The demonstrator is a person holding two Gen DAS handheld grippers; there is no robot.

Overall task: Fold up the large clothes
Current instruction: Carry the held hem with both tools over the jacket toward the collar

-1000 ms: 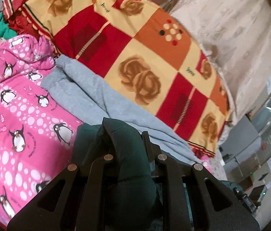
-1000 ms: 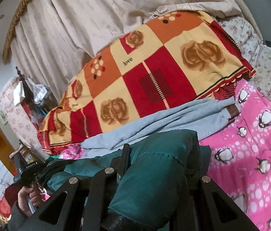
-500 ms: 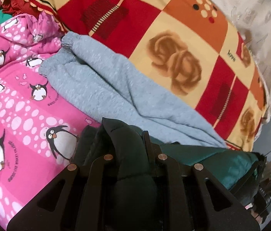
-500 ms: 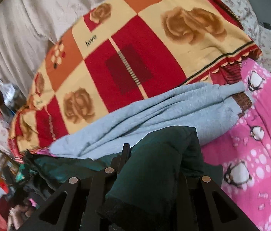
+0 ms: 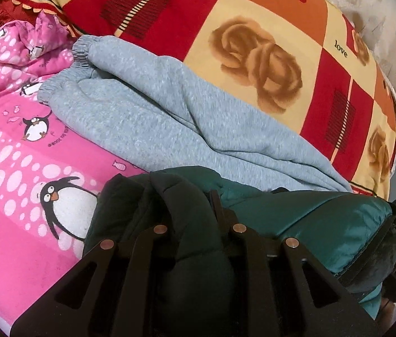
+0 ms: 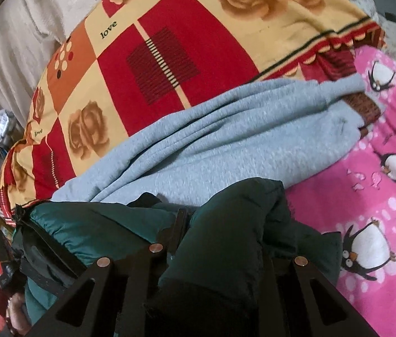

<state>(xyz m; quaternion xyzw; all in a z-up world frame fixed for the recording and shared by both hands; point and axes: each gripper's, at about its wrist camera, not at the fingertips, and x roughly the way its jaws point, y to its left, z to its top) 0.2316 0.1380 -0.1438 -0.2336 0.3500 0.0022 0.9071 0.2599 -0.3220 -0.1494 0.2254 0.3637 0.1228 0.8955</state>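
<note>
Green padded jacket (image 5: 324, 224) is pinched at opposite ends by left tongs (image 5: 186, 210) and right tongs (image 6: 226, 219), beside grey sweatpants (image 5: 153, 112) on a pink penguin blanket (image 5: 15, 168).

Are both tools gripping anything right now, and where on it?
Yes. The left tool and right tool each pinch a bunched fold of the dark green puffer jacket.

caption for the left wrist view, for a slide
Left gripper clamps a dark green puffer jacket beside grey sweatpants.
</note>
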